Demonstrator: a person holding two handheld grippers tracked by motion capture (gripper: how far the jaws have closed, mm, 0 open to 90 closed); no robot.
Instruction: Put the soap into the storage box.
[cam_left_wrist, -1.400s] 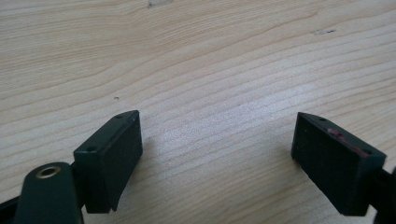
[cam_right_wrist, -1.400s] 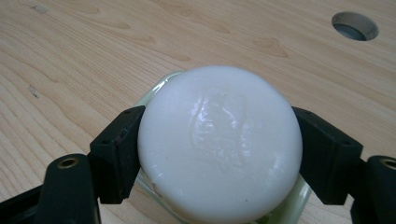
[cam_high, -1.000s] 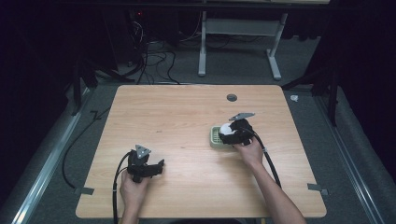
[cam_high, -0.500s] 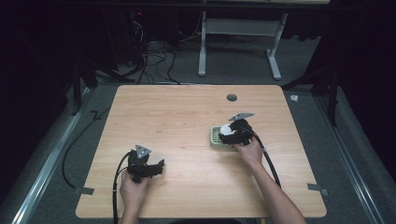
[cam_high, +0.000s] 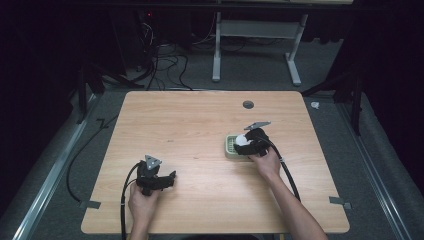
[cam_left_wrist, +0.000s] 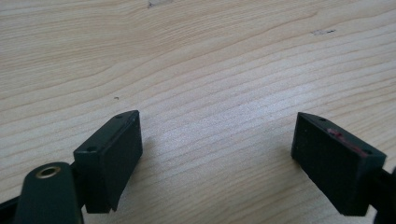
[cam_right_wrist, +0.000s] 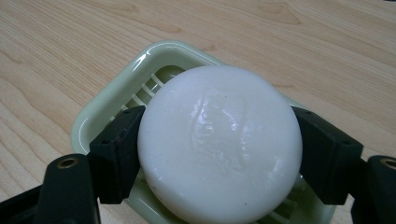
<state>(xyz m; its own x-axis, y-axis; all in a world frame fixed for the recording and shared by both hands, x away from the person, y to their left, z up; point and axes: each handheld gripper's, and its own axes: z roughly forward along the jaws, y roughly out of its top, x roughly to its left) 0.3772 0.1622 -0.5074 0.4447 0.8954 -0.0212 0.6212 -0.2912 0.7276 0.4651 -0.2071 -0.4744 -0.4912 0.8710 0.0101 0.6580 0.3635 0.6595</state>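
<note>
a: the white soap (cam_right_wrist: 219, 144) is clamped by the right hand-held gripper (cam_right_wrist: 219, 154), over the green dish (cam_right_wrist: 112, 109) (slatted).

b: the left hand-held gripper (cam_left_wrist: 217, 154) is held open above the bare bench (cam_left_wrist: 196, 56).

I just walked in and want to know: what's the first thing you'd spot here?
A round white soap bar, pinched between the jaws of the right hand-held gripper right above a pale green soap dish, on the table's right side. The left hand-held gripper waits open near the table's front left.
</note>
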